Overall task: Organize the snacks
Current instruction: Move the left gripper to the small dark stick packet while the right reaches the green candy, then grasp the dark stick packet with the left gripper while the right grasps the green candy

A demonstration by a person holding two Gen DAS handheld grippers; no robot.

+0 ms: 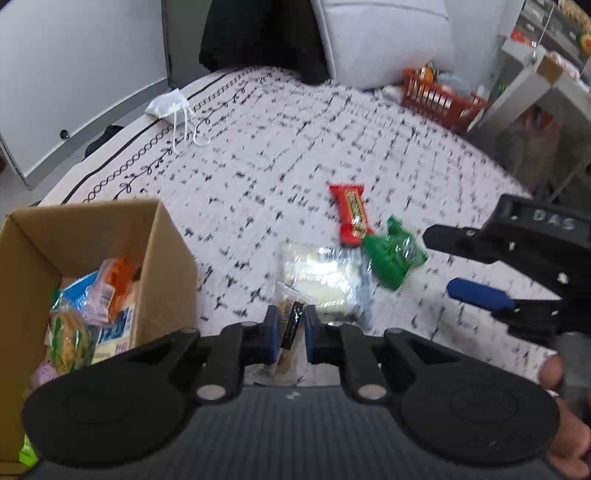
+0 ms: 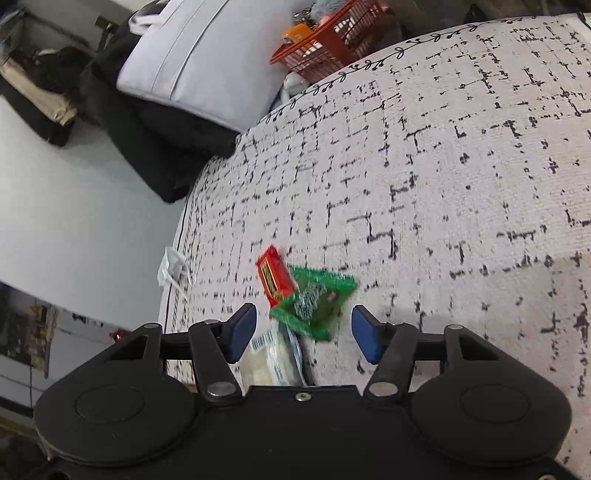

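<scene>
My left gripper [image 1: 291,325] is shut on a small clear-wrapped snack with a dark band [image 1: 290,323], held above the patterned bed cover, just right of the cardboard box [image 1: 110,229] that holds several snack packs. A clear pack of pale snack [image 1: 325,277], a red bar [image 1: 351,214] and a green packet [image 1: 395,254] lie on the cover ahead. My right gripper [image 2: 303,332] is open, low over the green packet [image 2: 317,299], with the red bar [image 2: 273,277] just beyond and the clear pack [image 2: 269,358] under its left finger. It shows at right in the left wrist view [image 1: 461,266].
A white drawstring pouch [image 1: 166,105] lies at the bed's far left edge. A red basket [image 1: 439,96] and a grey cushion [image 1: 384,33] stand beyond the bed. White wall and door are at left.
</scene>
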